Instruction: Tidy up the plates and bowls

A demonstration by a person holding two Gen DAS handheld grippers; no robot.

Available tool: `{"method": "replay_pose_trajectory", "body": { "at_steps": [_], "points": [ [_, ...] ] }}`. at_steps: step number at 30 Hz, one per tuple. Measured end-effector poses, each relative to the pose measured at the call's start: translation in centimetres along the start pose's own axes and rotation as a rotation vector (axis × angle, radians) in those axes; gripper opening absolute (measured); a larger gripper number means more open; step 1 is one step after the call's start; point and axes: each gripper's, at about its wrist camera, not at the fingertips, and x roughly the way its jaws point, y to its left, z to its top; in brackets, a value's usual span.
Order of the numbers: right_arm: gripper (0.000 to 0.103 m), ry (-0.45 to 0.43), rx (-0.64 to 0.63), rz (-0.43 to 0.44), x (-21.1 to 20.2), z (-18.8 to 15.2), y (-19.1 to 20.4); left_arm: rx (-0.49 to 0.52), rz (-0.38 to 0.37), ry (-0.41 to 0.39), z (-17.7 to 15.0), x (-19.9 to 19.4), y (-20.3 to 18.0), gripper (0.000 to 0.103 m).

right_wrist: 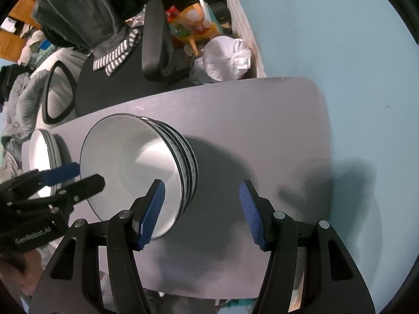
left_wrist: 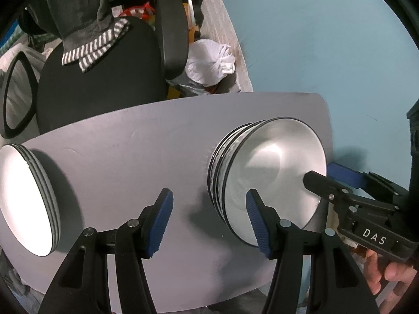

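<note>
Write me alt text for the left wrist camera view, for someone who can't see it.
The open left gripper hangs above a grey table, its right finger over the rim of a stack of bowls. The right gripper straddles the bowls' far rim. A stack of plates sits at the left.

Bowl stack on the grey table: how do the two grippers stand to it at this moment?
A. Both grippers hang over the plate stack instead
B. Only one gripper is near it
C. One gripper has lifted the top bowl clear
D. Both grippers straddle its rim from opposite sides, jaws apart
D. The left gripper and right gripper each have one finger inside the bowl stack and one outside, pads not pressing; the plate stack sits apart.
</note>
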Motion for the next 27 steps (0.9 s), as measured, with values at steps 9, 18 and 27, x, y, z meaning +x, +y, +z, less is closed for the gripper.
{"method": "replay_pose_trajectory", "body": {
  "at_steps": [9,18,27],
  "points": [
    [0.058,0.015,0.002,0.039,1.6,1.1,-0.4,-0.013,-0.011,0.026,0.6,1.6,-0.1,0.059],
    [0.058,0.036,-0.005,0.057,3.3,1.3,-0.9,-0.033,-0.014,0.04,0.8,2.8,0.1,0.059],
    [0.058,0.044,0.012,0.1,3.6,1.4,-1.5,-0.039,-0.035,0.046,0.8,3.4,0.3,0.06]
  ]
}}
